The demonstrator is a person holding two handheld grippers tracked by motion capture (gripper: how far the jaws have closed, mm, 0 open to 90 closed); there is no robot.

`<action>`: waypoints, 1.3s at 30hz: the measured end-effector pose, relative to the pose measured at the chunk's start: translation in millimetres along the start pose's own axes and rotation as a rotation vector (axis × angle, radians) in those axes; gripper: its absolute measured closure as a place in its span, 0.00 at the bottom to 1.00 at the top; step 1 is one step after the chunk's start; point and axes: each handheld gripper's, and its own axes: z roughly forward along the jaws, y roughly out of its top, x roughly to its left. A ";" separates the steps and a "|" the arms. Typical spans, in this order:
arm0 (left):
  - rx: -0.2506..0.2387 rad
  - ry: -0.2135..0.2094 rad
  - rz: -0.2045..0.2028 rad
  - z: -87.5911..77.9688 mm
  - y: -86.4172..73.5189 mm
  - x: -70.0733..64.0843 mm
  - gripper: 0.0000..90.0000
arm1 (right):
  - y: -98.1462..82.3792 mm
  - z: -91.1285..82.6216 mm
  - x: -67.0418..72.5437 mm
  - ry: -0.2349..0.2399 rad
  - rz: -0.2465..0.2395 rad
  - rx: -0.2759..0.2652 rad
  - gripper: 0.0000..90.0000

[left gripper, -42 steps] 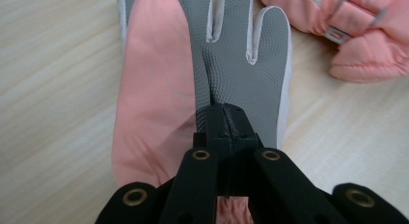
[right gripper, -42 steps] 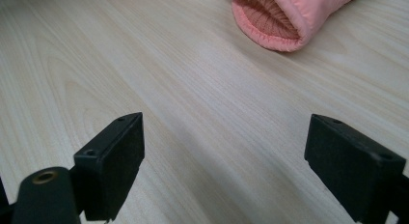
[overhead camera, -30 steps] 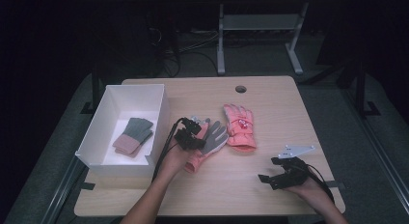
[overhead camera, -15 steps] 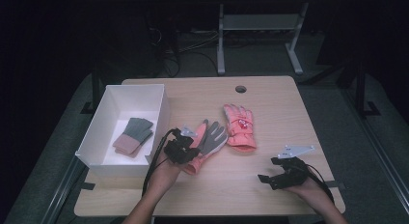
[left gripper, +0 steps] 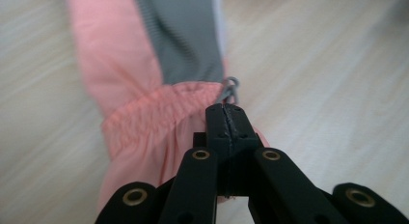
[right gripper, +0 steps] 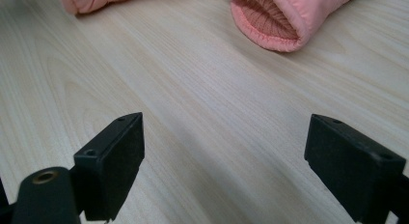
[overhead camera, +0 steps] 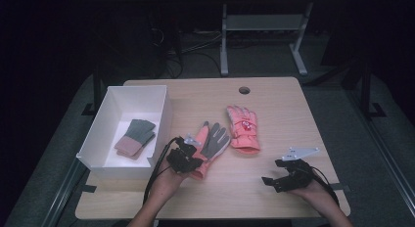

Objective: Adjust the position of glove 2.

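A pink glove with a grey palm (overhead camera: pixel 213 142) lies palm up in the middle of the wooden table. My left gripper (overhead camera: pixel 192 162) sits at its cuff, jaws shut on the gathered pink cuff (left gripper: pixel 159 122) beside a small grey loop (left gripper: pixel 231 89). A second pink glove (overhead camera: pixel 243 129) lies back up just to the right, its open cuff (right gripper: pixel 270 21) facing my right gripper. My right gripper (overhead camera: pixel 270 181) rests near the table's front right, open, with bare wood between its pads (right gripper: pixel 120 156).
A white box (overhead camera: pixel 98 139) stands at the table's left and holds a folded grey and pink glove pair (overhead camera: pixel 136 137). A round cable hole (overhead camera: pixel 244 90) is at the table's (overhead camera: pixel 274 109) far edge. Dark floor and a metal stand lie beyond.
My left gripper has slid from the glove's thumb area back toward the near edge and slightly left, to the cuff. The right gripper has not moved.
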 end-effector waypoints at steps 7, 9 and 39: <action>0.006 -0.084 0.034 10.8 9.6 -11.9 1.00 | 0.0 -0.3 0.4 -0.001 0.001 -0.001 0.15; 0.006 -0.116 0.041 18.3 16.4 -17.4 1.00 | 0.0 -0.8 0.4 -0.001 0.000 -0.005 0.15; -0.004 -0.022 0.039 33.3 32.5 9.1 1.00 | -0.2 -1.4 -0.5 0.000 -0.003 -0.007 0.15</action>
